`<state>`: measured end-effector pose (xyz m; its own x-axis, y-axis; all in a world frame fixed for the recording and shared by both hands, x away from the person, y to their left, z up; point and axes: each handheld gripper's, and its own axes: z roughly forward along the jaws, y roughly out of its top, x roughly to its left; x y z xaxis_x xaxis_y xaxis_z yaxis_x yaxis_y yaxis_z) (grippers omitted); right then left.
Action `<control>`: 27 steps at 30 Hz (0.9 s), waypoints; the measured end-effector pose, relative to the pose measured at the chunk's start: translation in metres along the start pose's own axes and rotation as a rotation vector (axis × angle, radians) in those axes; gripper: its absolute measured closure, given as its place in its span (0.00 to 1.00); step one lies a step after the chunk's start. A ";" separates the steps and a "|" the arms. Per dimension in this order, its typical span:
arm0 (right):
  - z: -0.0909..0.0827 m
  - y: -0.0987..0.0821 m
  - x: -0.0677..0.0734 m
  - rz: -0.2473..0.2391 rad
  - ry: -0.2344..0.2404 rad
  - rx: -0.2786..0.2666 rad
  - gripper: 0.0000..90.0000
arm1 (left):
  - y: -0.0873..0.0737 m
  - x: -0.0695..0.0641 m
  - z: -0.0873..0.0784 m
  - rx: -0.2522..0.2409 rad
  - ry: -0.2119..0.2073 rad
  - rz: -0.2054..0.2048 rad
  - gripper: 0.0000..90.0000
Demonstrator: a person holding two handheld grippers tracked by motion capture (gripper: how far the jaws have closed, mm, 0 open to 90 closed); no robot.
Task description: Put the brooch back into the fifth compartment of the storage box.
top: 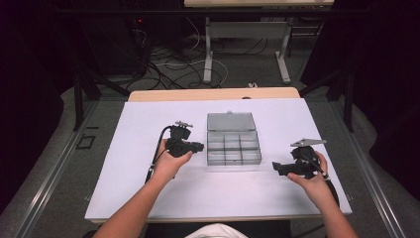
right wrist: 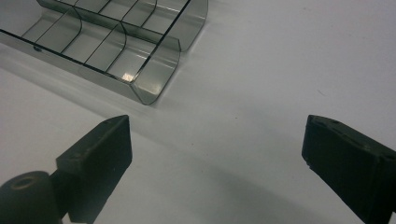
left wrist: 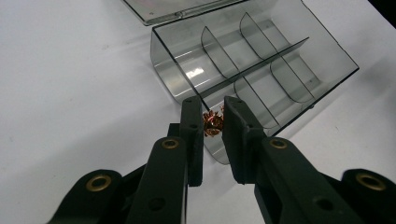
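Our left claw (left wrist: 213, 122) pinches a small tangled copper-coloured wire piece (left wrist: 212, 125) just over the near corner compartment of the clear grey plastic divided box (left wrist: 261, 65), lid open, mid white tabletop (top: 148, 198). Our right claw (right wrist: 215, 154) hangs spread wide, holding nothing, beside the box.

White table (top: 148, 198), open clear compartment box (top: 233, 147) on it.

Both forearms are bare, with a white garment at the six o'clock edge of the high view. Each gripper, the left gripper (top: 198, 147) and the right gripper (top: 275, 166), is matte black with blocky jaws, brass-ringed pivot holes and a thin black cable; the right gripper carries a grey three-cornered plate (top: 308, 143).
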<state>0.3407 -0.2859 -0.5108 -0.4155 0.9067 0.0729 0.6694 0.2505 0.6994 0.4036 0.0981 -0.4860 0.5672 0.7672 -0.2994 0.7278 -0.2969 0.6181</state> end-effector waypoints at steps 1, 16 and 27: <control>0.000 0.000 0.000 0.001 0.002 -0.001 0.09 | 0.000 0.000 0.000 0.000 -0.005 0.010 0.87; 0.000 0.000 0.000 0.000 0.006 0.000 0.08 | 0.004 -0.013 0.007 -0.011 -0.032 0.024 0.88; 0.000 -0.001 0.000 -0.001 0.011 -0.002 0.07 | 0.005 -0.020 0.014 -0.024 -0.045 0.033 0.87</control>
<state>0.3407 -0.2860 -0.5115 -0.4224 0.9028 0.0802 0.6682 0.2504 0.7005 0.4013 0.0733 -0.4874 0.6080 0.7305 -0.3109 0.6995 -0.3076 0.6450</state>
